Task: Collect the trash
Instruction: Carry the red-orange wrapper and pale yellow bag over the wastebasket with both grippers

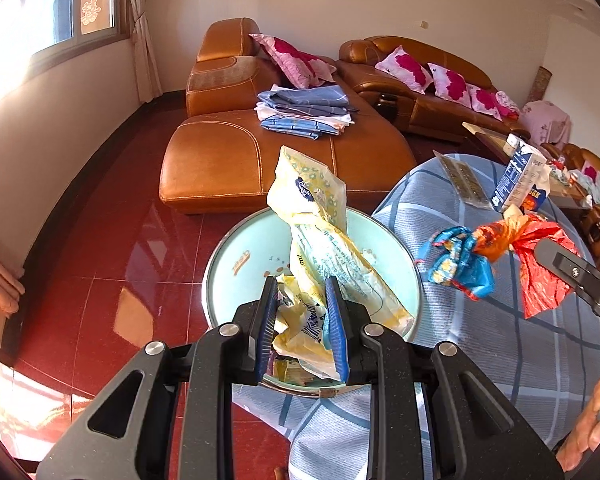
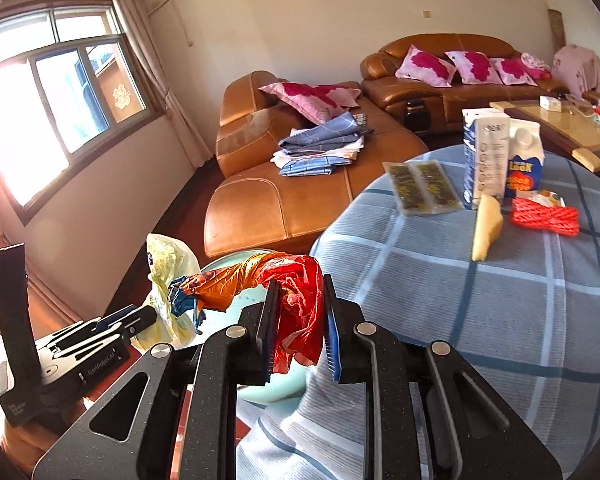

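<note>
Two grippers, each clamped on a piece of trash at the pale green bin.

In the left wrist view, the left gripper point(image 1: 302, 292) was clamped on a crumpled yellow plastic bag point(image 1: 320, 240), held over the round pale green bin point(image 1: 236, 264) on the red tiled floor point(image 1: 100, 260); to the right, a twisted red, orange and blue plastic wrapper point(image 1: 496, 256) hung over the blue checked cloth on the tabletop point(image 1: 500, 340). In the right wrist view, the right gripper point(image 2: 300, 296) was clamped on that wrapper's red end, its twisted tail stretching left over the bin's rim; the left gripper with the yellow bag sat lower left. Two milk cartons point(image 2: 496, 152), a flat packet point(image 2: 420, 188) and a red wrapper point(image 2: 544, 216) lay on the tabletop behind.
</note>
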Tool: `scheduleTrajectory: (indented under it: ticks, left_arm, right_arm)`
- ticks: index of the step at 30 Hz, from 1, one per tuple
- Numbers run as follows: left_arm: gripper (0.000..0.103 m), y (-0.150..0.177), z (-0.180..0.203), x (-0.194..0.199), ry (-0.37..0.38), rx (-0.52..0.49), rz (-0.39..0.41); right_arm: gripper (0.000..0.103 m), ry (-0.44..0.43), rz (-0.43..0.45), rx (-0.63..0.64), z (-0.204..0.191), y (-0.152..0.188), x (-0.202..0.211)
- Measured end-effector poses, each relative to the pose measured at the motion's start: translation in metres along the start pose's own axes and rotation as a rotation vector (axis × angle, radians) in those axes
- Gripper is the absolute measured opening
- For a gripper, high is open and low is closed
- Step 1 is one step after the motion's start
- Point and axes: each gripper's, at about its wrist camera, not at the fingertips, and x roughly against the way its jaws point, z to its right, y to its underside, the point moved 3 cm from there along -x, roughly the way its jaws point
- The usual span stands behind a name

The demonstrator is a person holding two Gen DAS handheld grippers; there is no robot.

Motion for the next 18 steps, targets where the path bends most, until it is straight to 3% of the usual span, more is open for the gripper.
scheduleTrajectory:
  ticks: [18]
  left_arm:
    - [0.024, 0.003, -0.013, -0.034, -0.004, 0.005, -0.061]
  right_arm:
    - [0.021, 0.056, -0.061, 0.068, -0.036, 0.007, -0.055]
